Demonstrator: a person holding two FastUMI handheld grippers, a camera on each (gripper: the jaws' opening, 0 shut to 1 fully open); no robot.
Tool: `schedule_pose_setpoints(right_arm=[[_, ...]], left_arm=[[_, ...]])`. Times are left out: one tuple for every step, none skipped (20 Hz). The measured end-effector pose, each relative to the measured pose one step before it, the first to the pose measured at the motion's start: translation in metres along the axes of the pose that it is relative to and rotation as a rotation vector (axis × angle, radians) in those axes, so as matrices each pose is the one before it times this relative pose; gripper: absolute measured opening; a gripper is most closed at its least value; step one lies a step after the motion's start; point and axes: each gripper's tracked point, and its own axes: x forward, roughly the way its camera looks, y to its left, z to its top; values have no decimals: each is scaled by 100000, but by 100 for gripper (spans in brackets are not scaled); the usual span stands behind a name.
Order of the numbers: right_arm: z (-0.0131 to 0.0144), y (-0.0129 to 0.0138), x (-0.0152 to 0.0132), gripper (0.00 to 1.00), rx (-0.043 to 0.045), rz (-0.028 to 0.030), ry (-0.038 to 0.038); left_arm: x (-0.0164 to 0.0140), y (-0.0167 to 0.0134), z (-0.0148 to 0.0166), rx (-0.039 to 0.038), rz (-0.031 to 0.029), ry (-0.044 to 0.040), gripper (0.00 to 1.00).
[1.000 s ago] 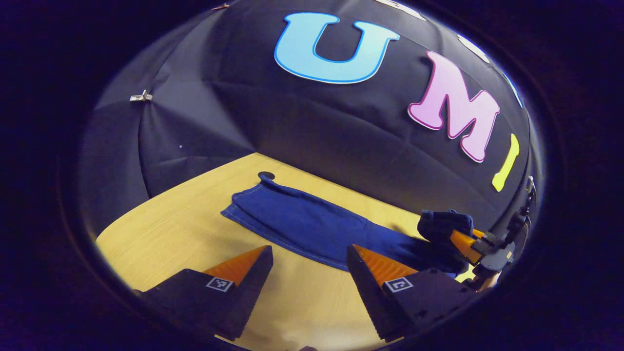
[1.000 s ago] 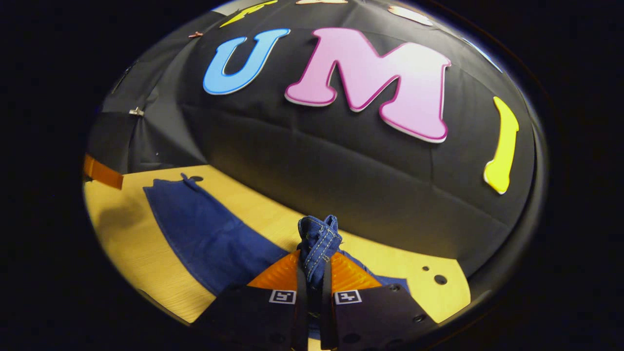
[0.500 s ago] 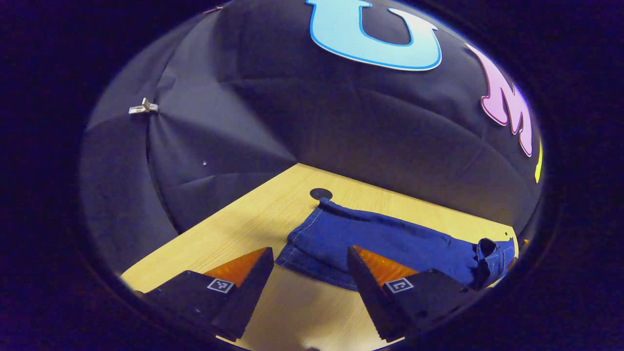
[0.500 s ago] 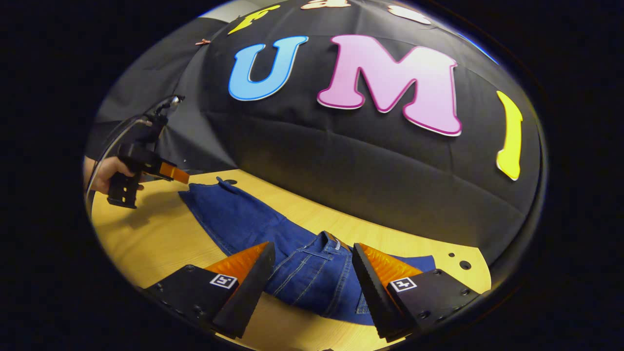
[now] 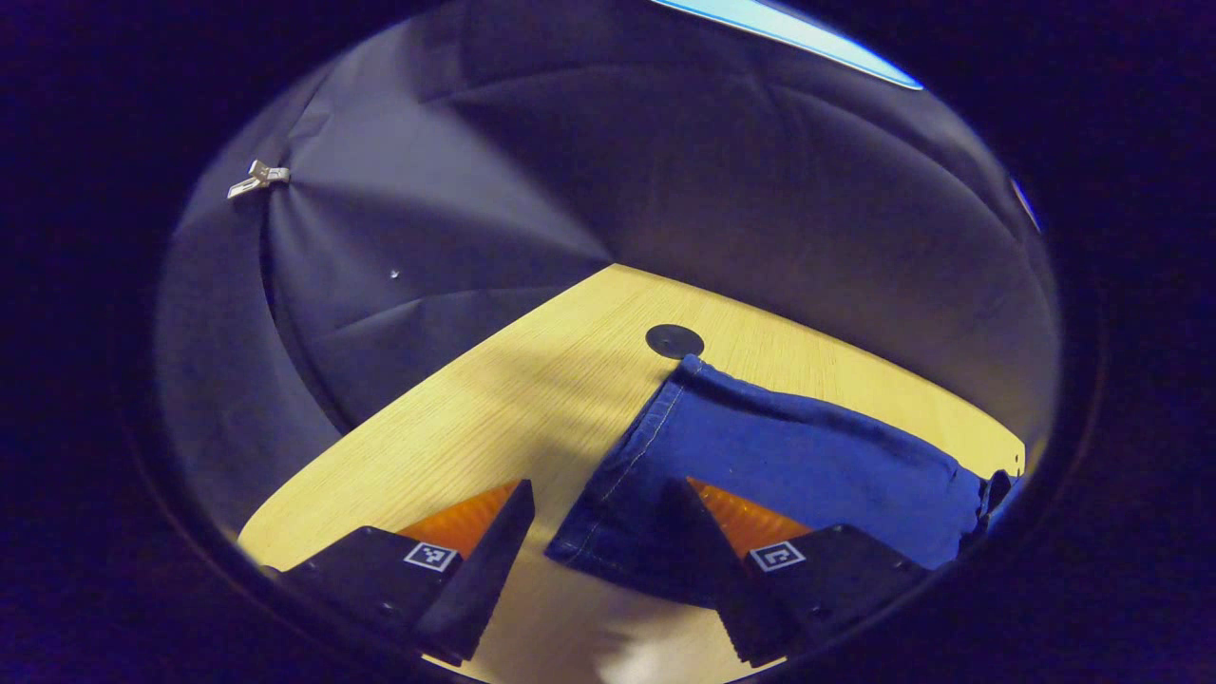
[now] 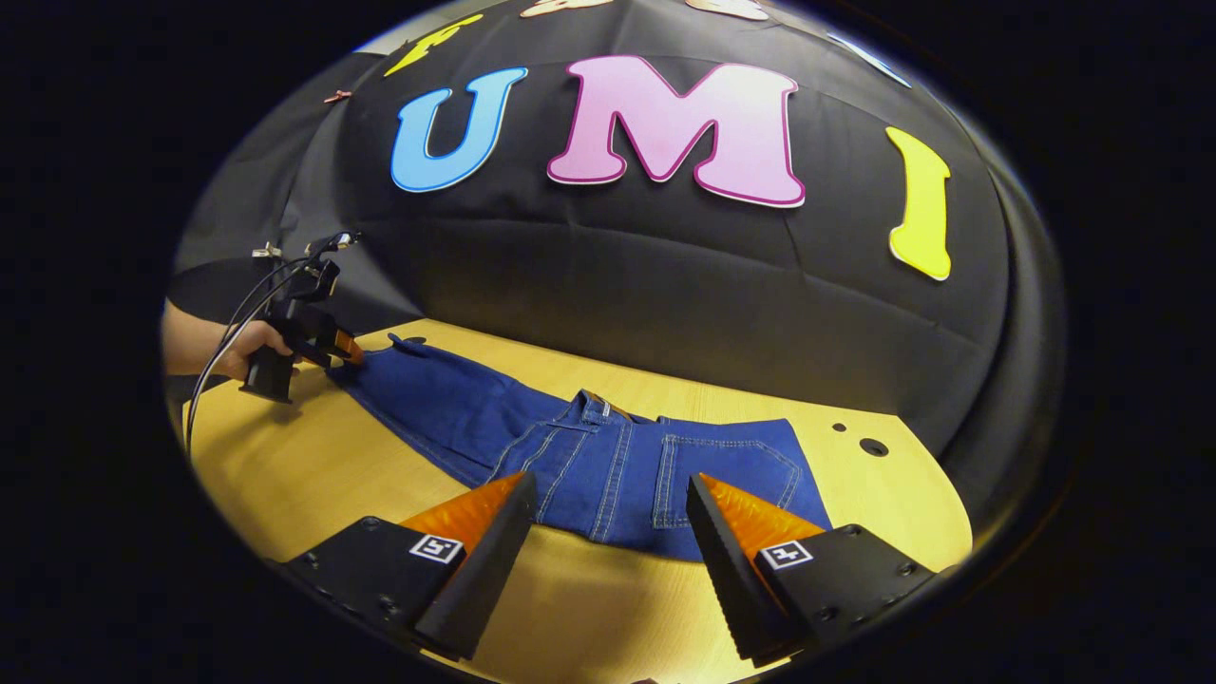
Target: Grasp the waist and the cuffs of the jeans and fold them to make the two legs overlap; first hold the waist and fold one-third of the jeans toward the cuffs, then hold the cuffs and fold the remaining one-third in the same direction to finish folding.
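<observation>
Waist third folded; the cuff end waits at the left gripper.

Left gripper view: the left gripper (image 5: 594,560), jaws wide and empty, sits right at the cuffs (image 5: 608,494) of the jeans (image 5: 788,465), whose long axis runs away to its right across the worktop (image 5: 494,399).
Right gripper view: the right gripper (image 6: 608,551), jaws wide and empty, hangs near the folded waist (image 6: 665,465); the left gripper (image 6: 332,347) is far nearer the cuffs, likely the next grasp.

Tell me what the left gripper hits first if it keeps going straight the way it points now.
Most likely the cuff end of the jeans: the open left gripper already has the hem corner between its fingers, low over the table. Depth is hard to judge.
</observation>
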Motion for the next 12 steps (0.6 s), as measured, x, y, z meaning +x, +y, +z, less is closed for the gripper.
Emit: schedule_pose_setpoints(right_arm=[[-381, 25, -17, 97, 197, 462, 1455], [-242, -62, 13, 97, 319, -159, 826], [-14, -137, -31, 97, 305, -166, 513], [-78, -127, 64, 97, 304, -342, 253], [-116, -40, 152, 98, 155, 283, 395], [-453, 70, 48, 97, 290, 963, 1517], [-552, -201, 17, 97, -162, 534, 2087], [-510, -347, -45, 97, -458, -357, 1688], [-316, -544, -121, 97, -444, -863, 1260], [-167, -408, -170, 97, -65, -761, 277], [-22, -388, -64, 98, 312, -780, -244], [21, -334, -70, 98, 405, -604, -509]], left_arm=[[-345, -84, -496, 3142, 644, 2553, 95], [17, -230, -28, 2268, -882, 596, 94], [225, -648, 490, -217, -2672, -160, 93], [336, -457, -349, 295, -387, 398, 81], [-147, -233, 3, -515, -1325, 306, 69], [217, -414, -27, -1494, -1581, -301, 63], [-207, -493, -104, -1873, -1861, -60, 58], [-28, -365, -25, -1896, -1816, 69, 41], [114, -142, -29, -2087, -1447, -542, 35], [-83, -227, 9, -2341, -1211, -36, 22], [-70, -196, -90, -1678, -623, 470, 19], [15, -22, -224, -735, -1050, 569, 15]])
